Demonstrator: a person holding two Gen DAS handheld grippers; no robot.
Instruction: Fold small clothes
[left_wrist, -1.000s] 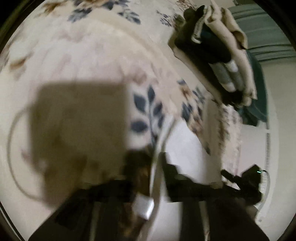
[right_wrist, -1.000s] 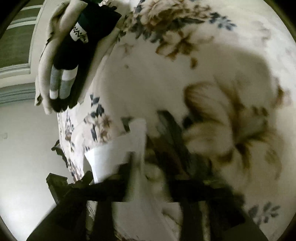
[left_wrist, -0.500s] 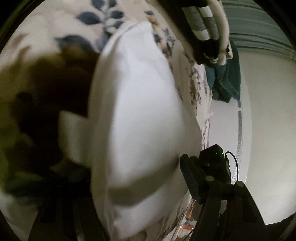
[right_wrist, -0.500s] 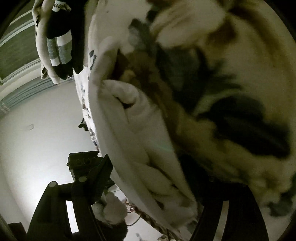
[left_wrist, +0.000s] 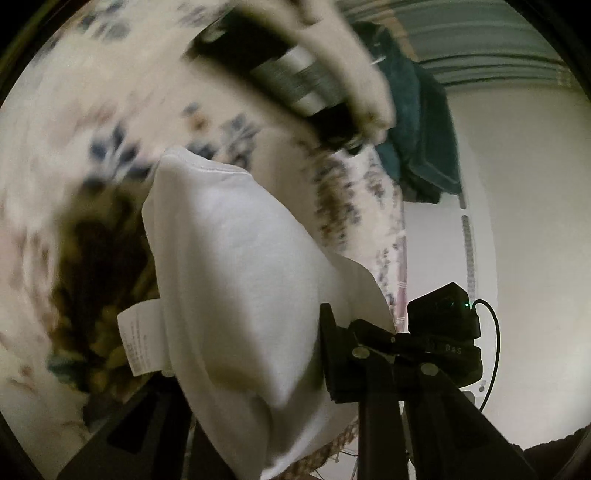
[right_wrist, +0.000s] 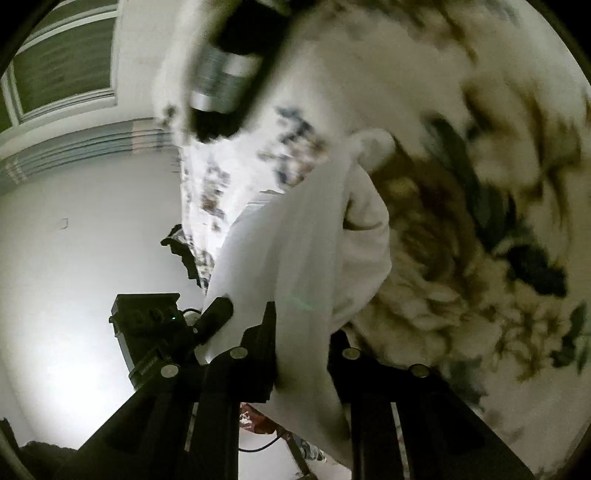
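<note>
Floral bedding fills the background of both wrist views, cream with blue leaves and a big brown-and-green bloom, heavily blurred.

Left tool: its jaws are closed on the white garment, which bulges up between the fingers with a stitched hem at the top and a care label sticking out on the left. The cloth hides most of the left finger. Right of it the right tool shows as a dark block with a green light and a cable, against a plain wall.

Right tool: its jaws are closed on another edge of the same white garment, which hangs bunched and twisted over the bedding. The left tool is seen just beside it on the left, also touching the cloth.

Farther out, a pile of clothes, cream with black and grey stripes, lies on the bed, and a teal cloth drapes past the bed's edge. The pile appears again at the top of the right view, near a window.

Compared with half a second ago, the garment sits lower in the left view and more bedding shows above it; the pile has swung further into the frame.
</note>
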